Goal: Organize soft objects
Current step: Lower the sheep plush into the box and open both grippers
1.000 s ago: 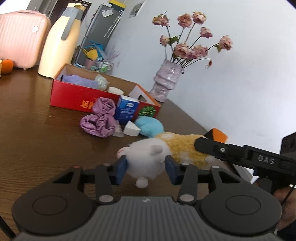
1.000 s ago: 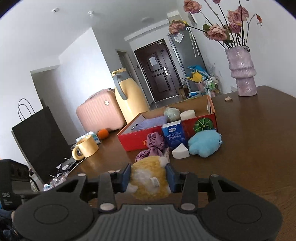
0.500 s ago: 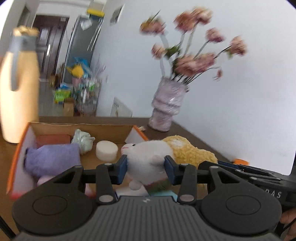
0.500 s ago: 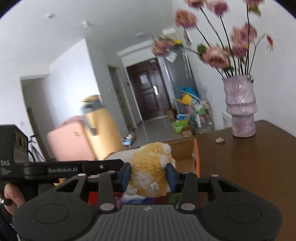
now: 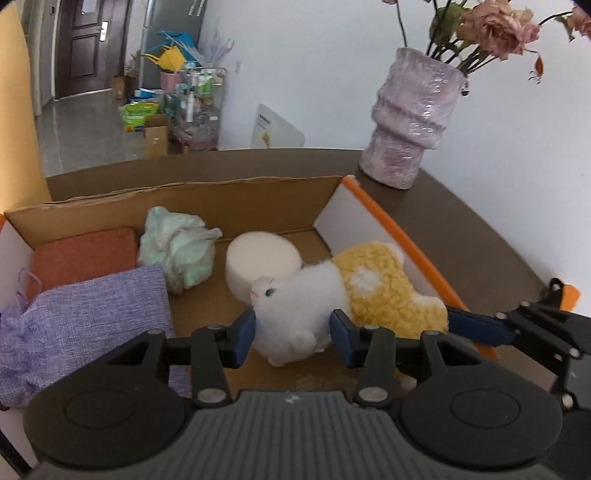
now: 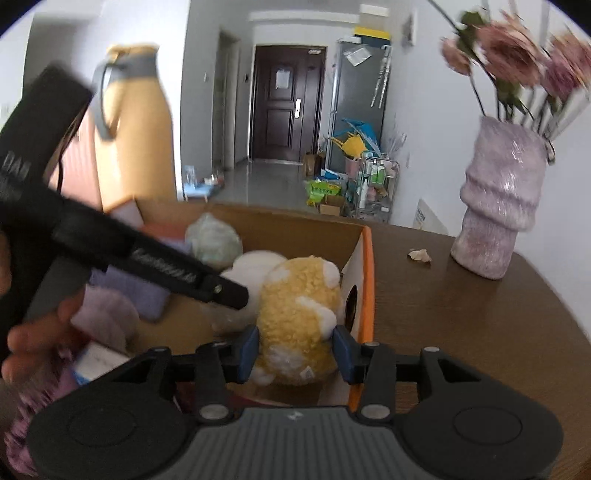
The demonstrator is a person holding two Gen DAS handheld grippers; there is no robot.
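The dark wooden surface (image 5: 461, 229) carries an open cardboard box (image 5: 258, 195) with orange-edged flaps, and beside the box's right end stands a ribbed lilac vase (image 5: 410, 118) of faded pink flowers (image 5: 498, 26); a tall yellow flask (image 6: 133, 125) with a grey handle stands behind the box's left end in the right wrist view. Inside the box, a purple cloth pouch (image 5: 85, 317) fills the near left, with an orange pad (image 5: 81, 254) behind it. The plush toy (image 5: 332, 299) — white at the head end, curly yellow at the back — sits low in the right part of the box, its muzzle up against a round white sponge (image 5: 258, 258). Both tools span it: the left tool (image 5: 293, 336) has the white head between its blue pads, the right tool (image 6: 293, 350) the yellow rear, and both sets of jaws are opening, the pads right at the fur's edge; whether they still press on it I cannot tell. A crumpled pale green cloth (image 5: 177, 247) lies against the back wall between pad and sponge. A small pale scrap (image 6: 419, 254) lies on the surface near the vase — too blurred to identify.
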